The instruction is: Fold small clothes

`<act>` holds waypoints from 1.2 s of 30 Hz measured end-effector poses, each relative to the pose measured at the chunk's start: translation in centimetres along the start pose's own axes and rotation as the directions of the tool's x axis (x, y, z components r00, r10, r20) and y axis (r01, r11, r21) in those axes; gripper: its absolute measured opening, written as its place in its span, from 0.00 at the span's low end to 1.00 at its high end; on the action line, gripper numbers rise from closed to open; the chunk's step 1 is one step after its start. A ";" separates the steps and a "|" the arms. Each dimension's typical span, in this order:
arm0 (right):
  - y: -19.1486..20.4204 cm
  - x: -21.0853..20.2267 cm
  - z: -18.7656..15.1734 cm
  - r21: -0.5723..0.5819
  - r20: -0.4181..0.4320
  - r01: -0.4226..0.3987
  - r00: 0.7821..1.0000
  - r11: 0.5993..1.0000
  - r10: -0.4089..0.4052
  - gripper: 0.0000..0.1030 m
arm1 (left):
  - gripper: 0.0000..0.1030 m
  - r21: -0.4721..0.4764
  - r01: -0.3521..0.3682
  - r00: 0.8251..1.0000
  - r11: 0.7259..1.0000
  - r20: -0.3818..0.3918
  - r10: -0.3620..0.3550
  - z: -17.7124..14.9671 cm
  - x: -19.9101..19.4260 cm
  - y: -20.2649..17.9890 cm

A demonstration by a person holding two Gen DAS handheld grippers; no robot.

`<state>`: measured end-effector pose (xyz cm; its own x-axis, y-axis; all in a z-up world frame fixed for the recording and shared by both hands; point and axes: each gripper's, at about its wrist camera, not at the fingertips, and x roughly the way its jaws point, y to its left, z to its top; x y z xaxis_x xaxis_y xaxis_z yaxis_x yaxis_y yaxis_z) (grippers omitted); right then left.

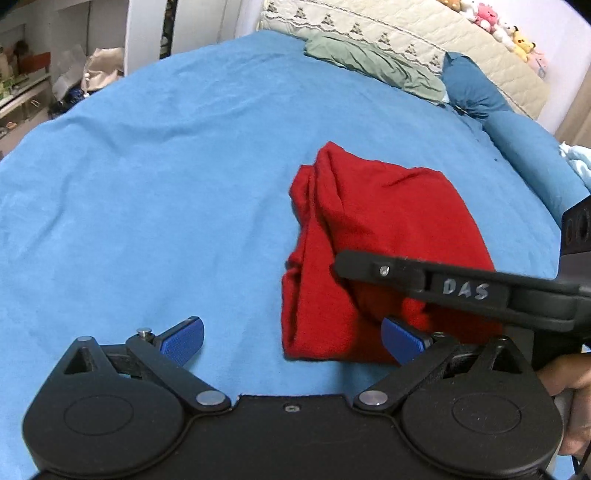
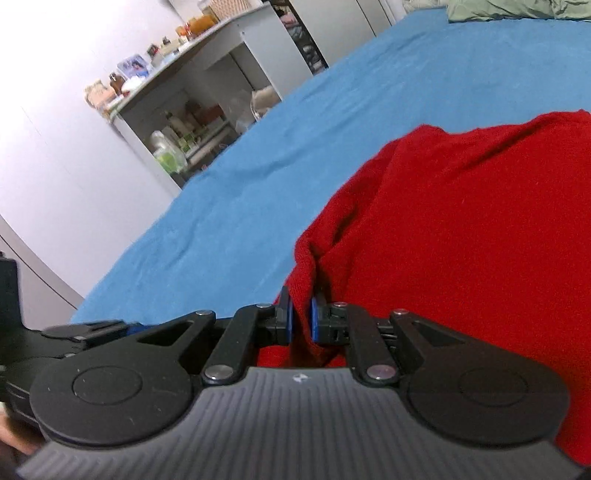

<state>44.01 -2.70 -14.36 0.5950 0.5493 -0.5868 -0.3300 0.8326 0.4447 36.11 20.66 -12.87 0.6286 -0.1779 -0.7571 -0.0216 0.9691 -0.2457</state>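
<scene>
A small red garment [image 1: 369, 229] lies folded on the blue bed sheet [image 1: 166, 184]. My left gripper [image 1: 291, 341] is open and empty, just above the sheet at the garment's near left corner; its right blue pad touches the cloth edge. My right gripper [image 2: 300, 317] is shut on a fold of the red garment [image 2: 461, 240], pinching the edge between its blue pads. In the left wrist view the right gripper's black finger [image 1: 424, 280] lies across the near part of the garment.
A grey-green cloth [image 1: 373, 66], a blue pillow [image 1: 476, 92] and a cream quilt [image 1: 406, 33] lie at the bed's far end. Plush toys [image 1: 495, 26] sit beyond. A cluttered shelf unit [image 2: 184, 122] stands off the bed's left side.
</scene>
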 end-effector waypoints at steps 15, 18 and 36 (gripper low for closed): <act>-2.7 -14.9 -7.0 0.068 0.273 0.378 0.883 0.923 -0.382 0.85 | 1.00 0.036 0.115 0.988 0.993 0.096 -0.118 0.1 0.0 -1.7; -2.2 -14.5 -9.9 0.026 0.241 0.469 0.854 0.883 -0.461 0.85 | 1.00 0.003 0.105 0.987 0.994 0.118 -0.105 0.5 0.6 -1.7; -4.7 -11.9 -10.8 0.143 0.198 0.612 0.752 0.778 -0.628 0.82 | 0.72 -0.025 -0.002 1.000 1.000 -0.017 0.001 -0.5 2.5 3.3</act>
<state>30.59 -12.38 -16.74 0.7999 -0.1238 -0.5873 0.2122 0.9736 0.0837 37.25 23.30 -15.85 0.6150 -0.1795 -0.7679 -0.0425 0.9648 -0.2595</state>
